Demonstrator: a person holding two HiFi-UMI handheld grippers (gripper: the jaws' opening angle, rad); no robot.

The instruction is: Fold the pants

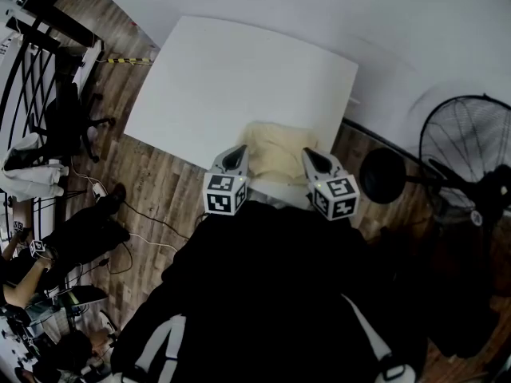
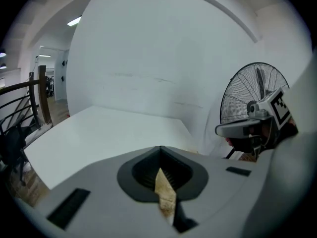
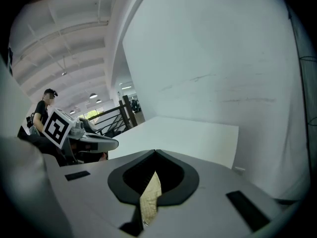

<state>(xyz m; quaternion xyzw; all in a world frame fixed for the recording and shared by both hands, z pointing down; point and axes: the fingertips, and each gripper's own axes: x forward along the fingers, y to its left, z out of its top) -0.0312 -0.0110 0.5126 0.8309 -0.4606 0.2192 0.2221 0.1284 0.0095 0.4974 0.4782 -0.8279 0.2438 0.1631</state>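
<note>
Cream-coloured pants hang at the near edge of the white table, held up between both grippers. My left gripper is shut on one corner of the cloth; a sliver of the pants shows pinched between its jaws. My right gripper is shut on the other corner, with a strip of the pants caught between its jaws. Both grippers sit side by side, level, just at the table's front edge. Most of the garment below the grippers is hidden by my dark clothing.
A black standing fan stands to the right of the table, also visible as the fan in the left gripper view. Chairs and bags sit on the wooden floor at the left. A person stands far off.
</note>
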